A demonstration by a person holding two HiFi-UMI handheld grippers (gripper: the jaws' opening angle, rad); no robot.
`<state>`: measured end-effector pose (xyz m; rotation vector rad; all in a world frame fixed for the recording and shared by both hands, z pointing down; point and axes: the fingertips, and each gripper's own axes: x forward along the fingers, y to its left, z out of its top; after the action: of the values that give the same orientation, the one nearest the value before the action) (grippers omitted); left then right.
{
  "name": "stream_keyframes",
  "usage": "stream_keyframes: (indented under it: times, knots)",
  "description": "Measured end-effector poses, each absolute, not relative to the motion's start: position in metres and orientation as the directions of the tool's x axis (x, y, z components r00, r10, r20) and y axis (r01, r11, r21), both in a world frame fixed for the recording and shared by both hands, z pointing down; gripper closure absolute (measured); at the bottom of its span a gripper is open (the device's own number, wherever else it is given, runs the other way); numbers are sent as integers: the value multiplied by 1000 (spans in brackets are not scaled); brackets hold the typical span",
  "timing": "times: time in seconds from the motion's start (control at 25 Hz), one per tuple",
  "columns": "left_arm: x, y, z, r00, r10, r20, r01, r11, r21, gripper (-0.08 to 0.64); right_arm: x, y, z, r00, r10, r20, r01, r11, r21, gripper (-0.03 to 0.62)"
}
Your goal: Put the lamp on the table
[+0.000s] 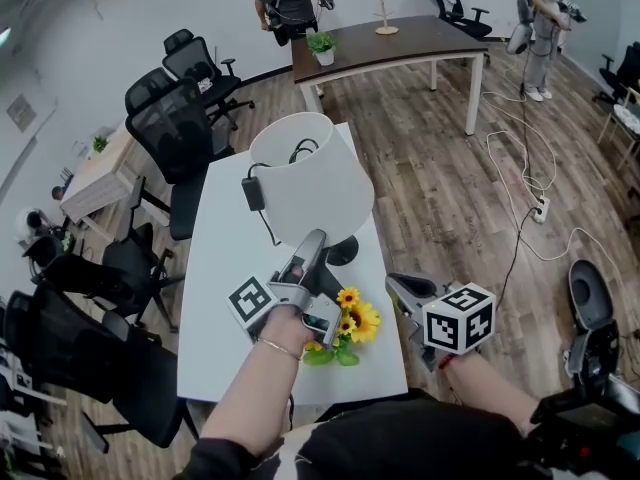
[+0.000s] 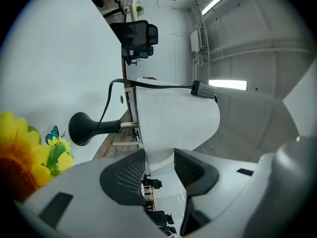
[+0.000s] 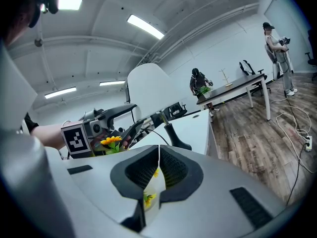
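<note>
Lamp upright on the white table, on the table's near half and close to its right edge. Its black base sits flat on the tabletop, so the placing looks essentially done and only the letting-go appears to remain.

Left gripper reaches in roughly level from the table's near end. Its jaws are spread wide with the lower rim of the white shade between them. The pads lie close along the rim on either side but do not appear to clamp it, which fits leaving the lamp to carry its own weight.

Right gripper hangs at the table's right edge toward the near corner, with its jaws closed together on nothing. It is probably kept there so as not to jog the lamp.

Sunflowers lie at the table's near end, just beside the left gripper.

Cord with its black adapter is draped over the top of the shade and hangs on the side facing the table's left edge. It was likely looped there so it would not trail across the tabletop.

The lamp's long axis runs from base through stem to shade and stands perpendicular to the tabletop, with the base down and the shade's open top up. In the left gripper view this axis lies sideways only because the tabletop appears there as a wall at the left.
</note>
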<state>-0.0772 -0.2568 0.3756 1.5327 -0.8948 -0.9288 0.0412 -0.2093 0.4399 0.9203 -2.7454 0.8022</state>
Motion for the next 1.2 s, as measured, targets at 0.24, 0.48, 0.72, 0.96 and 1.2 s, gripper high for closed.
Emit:
stream_keyframes:
  times: [0.24, 0.48, 0.72, 0.96, 1.2]
  knots:
    - [-86, -253, 383, 387, -919, -79, -45, -104, 994, 385, 35, -210, 439, -812, -512, 282, -583, 678, -448, 571]
    - [-86, -250, 386, 375, -924, -72, -49, -97, 994, 401, 38, -206, 443, -816, -504, 283, -576, 679, -454, 571]
    - [-85, -247, 383, 366, -927, -77, -54, -104, 993, 426, 39, -205, 445, -817, -501, 285, -575, 678, -458, 571]
    - [-90, -244, 387, 339, -938, -73, -44, -94, 995, 437, 38, -202, 446, -825, -491, 281, -565, 684, -462, 571]
    - [-92, -240, 396, 307, -950, -52, -25, -63, 998, 474, 44, -203, 443, -824, -494, 278, -566, 688, -454, 571]
